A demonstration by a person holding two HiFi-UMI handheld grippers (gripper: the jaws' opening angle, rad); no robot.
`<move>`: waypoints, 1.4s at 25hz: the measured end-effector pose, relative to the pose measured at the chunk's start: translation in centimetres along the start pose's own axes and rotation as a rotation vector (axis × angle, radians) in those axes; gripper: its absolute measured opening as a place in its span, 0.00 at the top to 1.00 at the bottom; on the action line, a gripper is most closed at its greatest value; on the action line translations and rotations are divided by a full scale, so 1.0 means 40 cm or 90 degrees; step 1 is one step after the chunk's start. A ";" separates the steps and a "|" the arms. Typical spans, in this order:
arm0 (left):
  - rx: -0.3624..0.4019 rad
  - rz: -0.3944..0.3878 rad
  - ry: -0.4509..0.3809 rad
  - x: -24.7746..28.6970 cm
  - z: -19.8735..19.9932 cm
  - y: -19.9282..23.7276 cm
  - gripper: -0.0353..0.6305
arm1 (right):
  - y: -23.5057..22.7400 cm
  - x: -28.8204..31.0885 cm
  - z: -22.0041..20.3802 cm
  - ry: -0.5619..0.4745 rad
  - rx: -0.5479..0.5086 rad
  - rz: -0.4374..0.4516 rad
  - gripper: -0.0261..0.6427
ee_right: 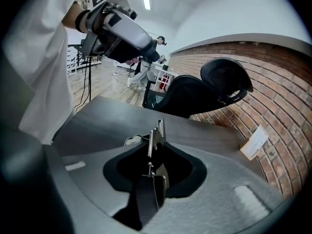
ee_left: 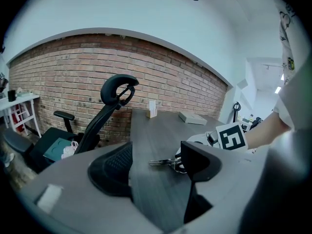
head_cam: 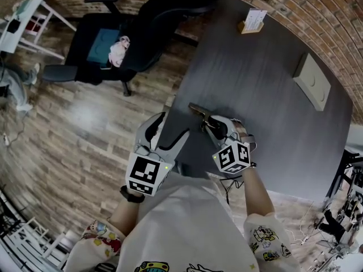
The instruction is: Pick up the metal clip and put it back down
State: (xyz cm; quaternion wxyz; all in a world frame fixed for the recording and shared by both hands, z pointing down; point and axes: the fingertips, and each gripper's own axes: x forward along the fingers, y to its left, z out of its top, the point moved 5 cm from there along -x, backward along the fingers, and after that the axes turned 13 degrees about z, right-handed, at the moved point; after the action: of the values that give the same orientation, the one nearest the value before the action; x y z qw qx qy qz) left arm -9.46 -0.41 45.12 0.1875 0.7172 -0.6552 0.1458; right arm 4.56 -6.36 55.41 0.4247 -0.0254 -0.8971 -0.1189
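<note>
Your shirt fills the bottom of the head view, and just past it both grippers sit at the near edge of the table. Your right gripper has the clip. Its fingers stand narrow, pinching the rear of the clip, which stands on edge between them with its front end poking out past the tips toward the chair. So the grasp looks made. Whether the lift has begun is harder to judge: seen from the left gripper view, the clip lies low and almost level, at the tabletop or only just above it, and you cannot call it clear of the surface. By that reading you are early in the job, with the raise, the lowering and the release all yet to do. Your left gripper hangs beside the right one, fingers wide apart with only bare table showing between them. It is apart from the clip and takes no part in the hold. When you set the clip down, keep it well onto the table, since it now sits close to the near edge.
</note>
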 end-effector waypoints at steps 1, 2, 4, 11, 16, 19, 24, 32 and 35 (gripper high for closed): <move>0.001 0.000 -0.002 0.000 0.002 0.000 0.47 | -0.003 -0.004 0.001 -0.002 0.003 -0.004 0.81; 0.001 -0.001 -0.004 -0.002 0.005 0.001 0.47 | -0.005 -0.009 0.002 -0.003 0.006 -0.009 0.82; 0.003 -0.001 -0.008 -0.006 0.012 0.001 0.47 | -0.009 -0.020 0.007 -0.006 0.010 -0.019 0.82; 0.013 -0.003 -0.027 -0.007 0.045 0.005 0.47 | -0.037 -0.061 0.022 -0.021 0.023 -0.057 0.82; 0.017 -0.007 -0.043 -0.007 0.080 0.005 0.48 | -0.069 -0.116 0.041 -0.033 0.030 -0.100 0.82; 0.027 -0.009 -0.065 -0.004 0.107 0.007 0.49 | -0.089 -0.156 0.051 -0.044 0.037 -0.136 0.82; 0.043 -0.027 -0.099 0.003 0.159 0.001 0.51 | -0.125 -0.236 0.072 -0.074 0.058 -0.206 0.82; 0.067 -0.081 -0.146 0.006 0.244 -0.033 0.57 | -0.148 -0.370 0.096 -0.147 0.135 -0.313 0.83; 0.079 -0.107 -0.157 0.013 0.270 -0.052 0.60 | -0.146 -0.424 0.104 -0.181 0.162 -0.347 0.83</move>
State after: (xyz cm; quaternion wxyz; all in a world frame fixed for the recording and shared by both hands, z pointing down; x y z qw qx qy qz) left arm -7.74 -5.68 35.60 0.0722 0.7920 -0.6008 0.0806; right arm 11.39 -10.10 38.72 0.2478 0.2526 -0.9287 -0.1109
